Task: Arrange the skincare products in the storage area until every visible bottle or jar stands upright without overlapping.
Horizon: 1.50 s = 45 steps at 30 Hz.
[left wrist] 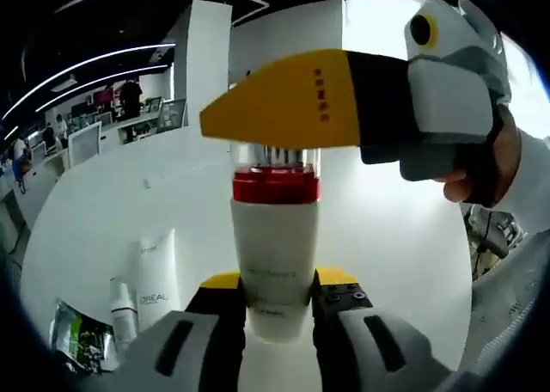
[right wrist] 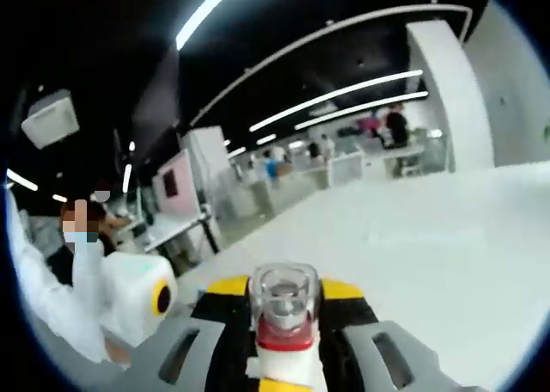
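A white bottle (left wrist: 275,237) with a red band and a clear cap (left wrist: 275,158) stands upright between my left gripper's (left wrist: 277,284) jaws, which are shut on its lower body. My right gripper (left wrist: 258,108) comes in from the right, and its yellow jaw lies across the cap. In the right gripper view, the clear cap (right wrist: 284,290) and the red band of the bottle (right wrist: 284,339) sit pinched between my right gripper's (right wrist: 284,299) yellow-tipped jaws. The left gripper (right wrist: 142,297) shows at the lower left there.
A white L'Oreal tube (left wrist: 157,280), a small white bottle (left wrist: 123,310) and a green packet (left wrist: 73,336) lie on the white table (left wrist: 387,237) at the lower left. A person's hand (left wrist: 485,164) holds the right gripper. Desks and people stand far behind.
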### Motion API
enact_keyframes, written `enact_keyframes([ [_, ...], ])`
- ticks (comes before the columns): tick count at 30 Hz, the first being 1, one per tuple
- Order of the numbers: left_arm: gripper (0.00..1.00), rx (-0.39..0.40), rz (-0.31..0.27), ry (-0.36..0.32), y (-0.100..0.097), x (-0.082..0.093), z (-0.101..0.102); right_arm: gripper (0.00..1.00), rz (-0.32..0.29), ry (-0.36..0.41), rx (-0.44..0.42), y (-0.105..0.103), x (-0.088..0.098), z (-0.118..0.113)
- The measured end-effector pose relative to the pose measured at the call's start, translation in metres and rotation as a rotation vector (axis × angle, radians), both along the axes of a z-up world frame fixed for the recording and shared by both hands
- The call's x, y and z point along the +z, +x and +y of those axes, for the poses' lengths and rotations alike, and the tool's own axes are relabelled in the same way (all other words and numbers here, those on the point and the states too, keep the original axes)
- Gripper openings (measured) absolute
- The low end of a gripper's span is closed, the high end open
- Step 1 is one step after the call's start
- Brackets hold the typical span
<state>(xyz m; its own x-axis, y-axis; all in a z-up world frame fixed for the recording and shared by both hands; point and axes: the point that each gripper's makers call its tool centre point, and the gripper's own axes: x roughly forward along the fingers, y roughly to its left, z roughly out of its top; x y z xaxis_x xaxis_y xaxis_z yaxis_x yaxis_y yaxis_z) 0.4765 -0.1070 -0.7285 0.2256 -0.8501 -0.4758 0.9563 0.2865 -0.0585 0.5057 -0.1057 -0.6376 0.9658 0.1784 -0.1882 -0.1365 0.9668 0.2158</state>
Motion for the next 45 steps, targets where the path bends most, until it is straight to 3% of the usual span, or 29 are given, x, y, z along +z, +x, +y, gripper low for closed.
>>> enact_keyframes([
  [5,0.27,-0.005,0.012,-0.01,-0.001,0.001,0.0,0.21,0.032,-0.007,-0.001,-0.002,0.0,0.0],
  [11,0.28,-0.026,-0.017,-0.037,0.001,0.006,-0.003,0.21,0.004,-0.072,0.038,-0.006,0.007,0.007],
  [12,0.28,-0.052,-0.01,-0.072,-0.001,0.01,-0.005,0.2,-0.015,-0.09,0.065,-0.007,0.01,0.009],
  [16,0.29,-0.097,-0.017,-0.093,-0.001,0.016,-0.003,0.2,-0.036,-0.043,0.116,-0.011,0.013,0.006],
  [18,0.28,-0.179,0.004,-0.146,-0.009,0.025,-0.007,0.2,-0.045,-0.011,0.161,-0.014,0.015,0.006],
  [20,0.29,-0.257,0.073,-0.162,-0.017,0.03,-0.005,0.2,-0.042,0.017,0.198,-0.019,0.019,0.004],
  [22,0.3,-0.316,0.045,-0.173,-0.018,0.037,-0.005,0.2,-0.053,0.039,0.241,-0.023,0.024,0.005],
  [26,0.3,-0.401,0.122,-0.179,-0.027,0.04,-0.005,0.2,-0.04,0.054,0.302,-0.028,0.027,0.005],
  [33,0.3,-0.587,0.17,-0.193,-0.044,0.048,-0.001,0.2,-0.034,0.029,0.436,-0.042,0.034,0.018],
  [37,0.31,-0.682,0.147,-0.233,-0.052,0.057,0.0,0.2,-0.046,0.065,0.5,-0.049,0.04,0.017],
  [45,0.32,-0.764,0.109,-0.242,-0.062,0.063,-0.002,0.2,-0.071,0.06,0.594,-0.054,0.047,0.029],
])
